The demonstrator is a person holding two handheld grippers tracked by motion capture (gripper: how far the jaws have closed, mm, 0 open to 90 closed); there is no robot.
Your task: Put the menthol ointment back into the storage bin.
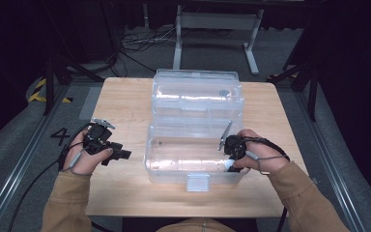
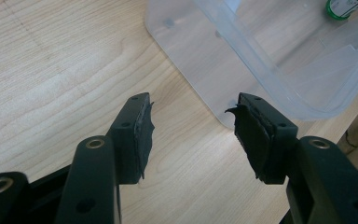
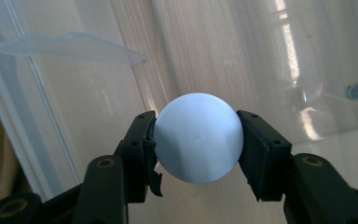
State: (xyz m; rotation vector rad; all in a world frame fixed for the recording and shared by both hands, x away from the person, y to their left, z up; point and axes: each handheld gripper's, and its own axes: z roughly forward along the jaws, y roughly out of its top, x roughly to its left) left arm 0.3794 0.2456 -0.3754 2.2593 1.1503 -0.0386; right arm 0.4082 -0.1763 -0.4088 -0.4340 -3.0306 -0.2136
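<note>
Gripping a plain white ball [image 3: 198, 142] — no label — right gripper [image 3: 196, 144].

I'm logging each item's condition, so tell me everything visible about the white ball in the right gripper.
The white ball is round, smooth and matte, plastic by its look, with a tiny dimple on its face. It is clamped between the two black pads of the right gripper, one on each side. It hangs inside the clear plastic box, at its near right corner, above the floor. No cracks or marks show.
</note>
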